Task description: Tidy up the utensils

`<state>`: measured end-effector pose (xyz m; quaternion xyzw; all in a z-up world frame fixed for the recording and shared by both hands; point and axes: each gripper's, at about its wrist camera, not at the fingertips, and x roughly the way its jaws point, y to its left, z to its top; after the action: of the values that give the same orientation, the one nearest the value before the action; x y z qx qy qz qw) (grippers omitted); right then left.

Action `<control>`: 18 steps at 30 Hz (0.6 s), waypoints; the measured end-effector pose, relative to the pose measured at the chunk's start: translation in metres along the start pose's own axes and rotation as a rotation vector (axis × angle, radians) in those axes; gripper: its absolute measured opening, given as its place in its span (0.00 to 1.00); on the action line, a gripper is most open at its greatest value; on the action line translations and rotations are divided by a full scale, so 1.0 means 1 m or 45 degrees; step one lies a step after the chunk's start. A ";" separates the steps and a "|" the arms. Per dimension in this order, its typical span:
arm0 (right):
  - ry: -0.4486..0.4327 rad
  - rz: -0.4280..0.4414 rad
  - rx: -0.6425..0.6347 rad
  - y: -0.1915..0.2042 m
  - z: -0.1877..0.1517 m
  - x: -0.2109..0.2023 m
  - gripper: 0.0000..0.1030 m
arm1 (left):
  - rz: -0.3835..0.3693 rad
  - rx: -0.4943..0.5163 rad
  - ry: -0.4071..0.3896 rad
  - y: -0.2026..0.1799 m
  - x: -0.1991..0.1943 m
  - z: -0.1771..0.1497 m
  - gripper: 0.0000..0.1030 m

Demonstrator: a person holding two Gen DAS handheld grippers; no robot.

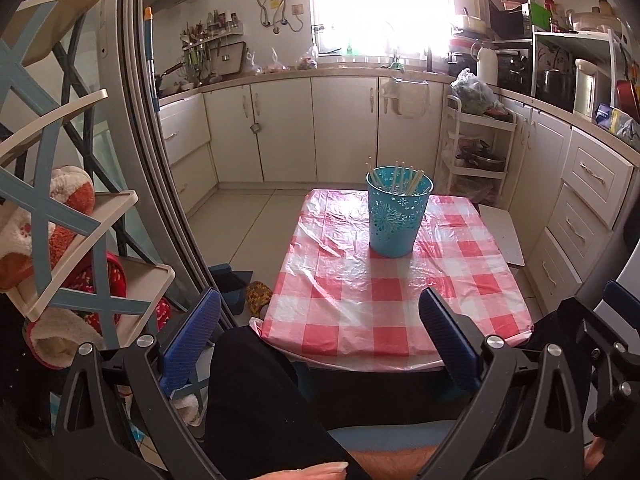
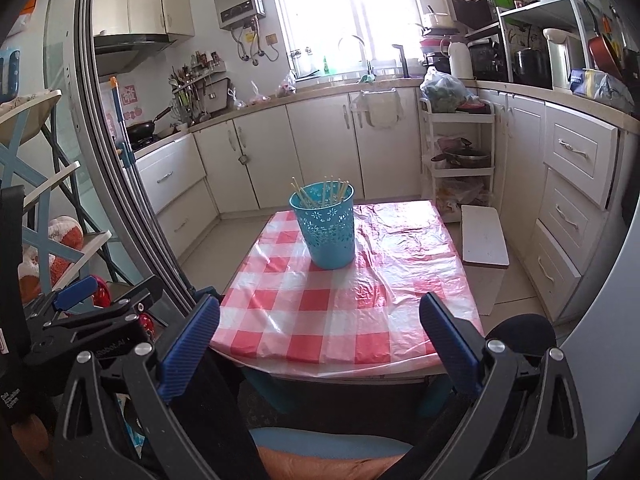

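The chopsticks (image 1: 401, 178) stood together in the blue cup (image 1: 397, 212) on the tabletop (image 1: 360, 300), so the left claw (image 1: 320, 320) and right claw (image 2: 320, 322) sat back, both wide apart and holding nothing.

Sunlit window (image 1: 380, 4), white kitchen cabinets (image 1: 280, 132)

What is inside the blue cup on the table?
The blue cup holds several pale chopsticks, whose upper ends lean above the rim. Their lower parts and the cup's bottom are hidden by its wall, so an exact count is not possible.
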<state>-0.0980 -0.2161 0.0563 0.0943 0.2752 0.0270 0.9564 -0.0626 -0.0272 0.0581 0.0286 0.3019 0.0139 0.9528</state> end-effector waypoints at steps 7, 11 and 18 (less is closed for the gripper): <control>-0.002 -0.002 -0.016 0.003 -0.001 -0.003 0.93 | 0.009 0.002 -0.016 0.001 -0.004 -0.001 0.93; -0.006 -0.004 -0.020 0.003 -0.001 -0.003 0.93 | 0.014 -0.002 -0.022 0.002 -0.005 -0.002 0.93; -0.010 -0.005 -0.029 0.005 -0.003 -0.005 0.93 | 0.027 0.002 -0.037 0.002 -0.008 -0.002 0.93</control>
<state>-0.1037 -0.2114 0.0577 0.0831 0.2715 0.0277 0.9585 -0.0704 -0.0255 0.0615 0.0326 0.2877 0.0232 0.9569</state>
